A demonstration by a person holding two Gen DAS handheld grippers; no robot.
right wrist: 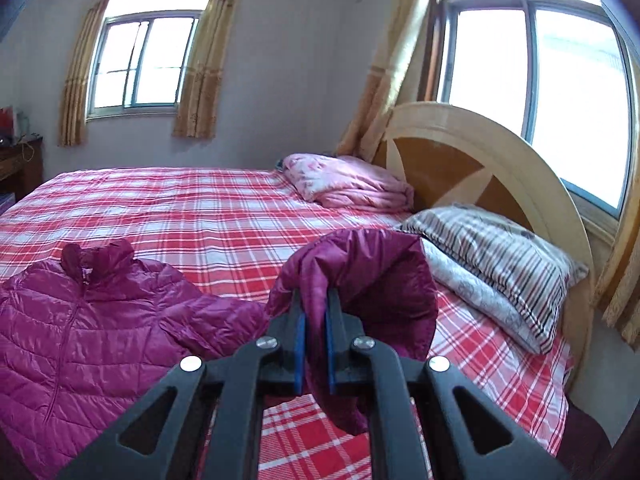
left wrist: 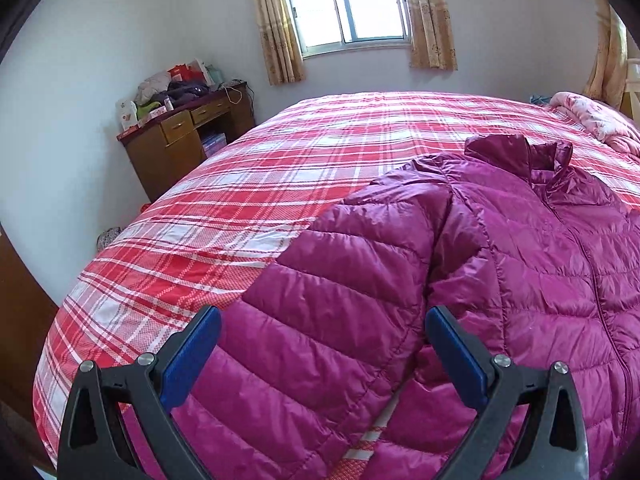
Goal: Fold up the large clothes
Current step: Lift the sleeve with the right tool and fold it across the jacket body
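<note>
Our right gripper (right wrist: 316, 312) is clamped on the lifted sleeve (right wrist: 360, 276) of the magenta quilted puffer jacket (left wrist: 500, 272); our left gripper (left wrist: 322, 332) gapes wide over the other sleeve (left wrist: 320, 300), gripping nothing. Jacket lies front-up, zipped, on the red-and-white plaid bed (left wrist: 240, 200). Farther off: striped pillow (right wrist: 496, 256), pink folded quilt (right wrist: 348, 184), brown wooden dresser (left wrist: 188, 136).

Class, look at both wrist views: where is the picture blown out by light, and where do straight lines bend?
Left wrist view: the window is bright but shows its frame; the bed edge bows strongly, corners vignette black. Right wrist view: both windows are washed white, the wall dim; the right gripper looks sharp.
</note>
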